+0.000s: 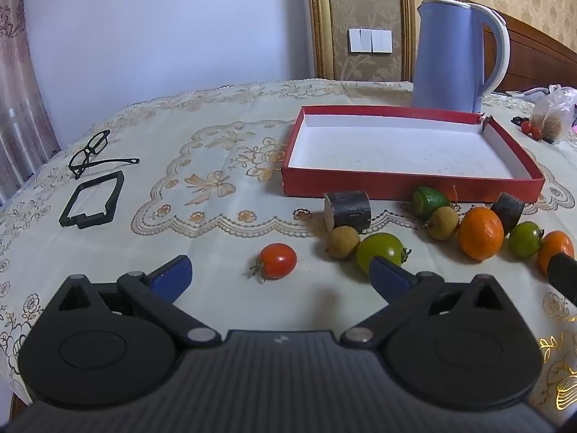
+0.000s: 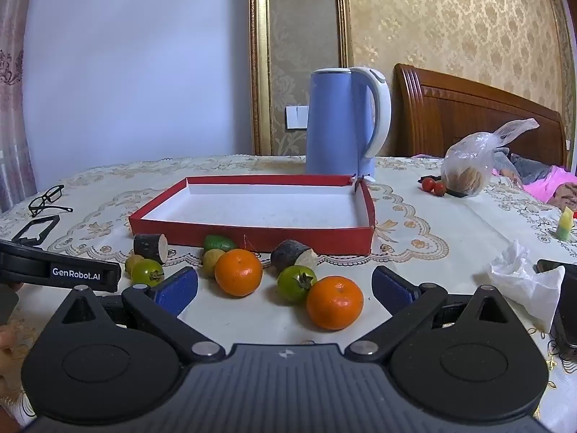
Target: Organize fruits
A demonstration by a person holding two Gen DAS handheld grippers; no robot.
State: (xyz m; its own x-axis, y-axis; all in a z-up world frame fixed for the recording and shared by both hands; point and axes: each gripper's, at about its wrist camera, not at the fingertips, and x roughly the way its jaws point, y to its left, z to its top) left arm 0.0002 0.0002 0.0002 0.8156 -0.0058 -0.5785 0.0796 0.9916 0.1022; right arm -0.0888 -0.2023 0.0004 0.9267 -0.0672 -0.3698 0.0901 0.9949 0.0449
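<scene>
An empty red box (image 1: 411, 184) (image 2: 252, 236) with a white inside lies on the table. Fruit lies loose in front of it. In the left wrist view, a red tomato (image 1: 277, 260) sits just ahead of my open, empty left gripper (image 1: 279, 274), with a green tomato (image 1: 382, 250), a longan (image 1: 342, 241) and an orange (image 1: 481, 232) to the right. In the right wrist view, my open, empty right gripper (image 2: 285, 287) has an orange (image 2: 334, 302) and a green tomato (image 2: 296, 283) between its fingers, with another orange (image 2: 238, 271) beyond.
A blue kettle (image 2: 342, 122) stands behind the box. Glasses (image 1: 93, 151) and a black frame (image 1: 92, 200) lie at the left. A plastic bag (image 2: 468, 166), two small tomatoes (image 2: 432, 186) and a crumpled tissue (image 2: 523, 281) lie at the right. Dark cut chunks (image 1: 348, 211) (image 2: 294, 254) lie among the fruit.
</scene>
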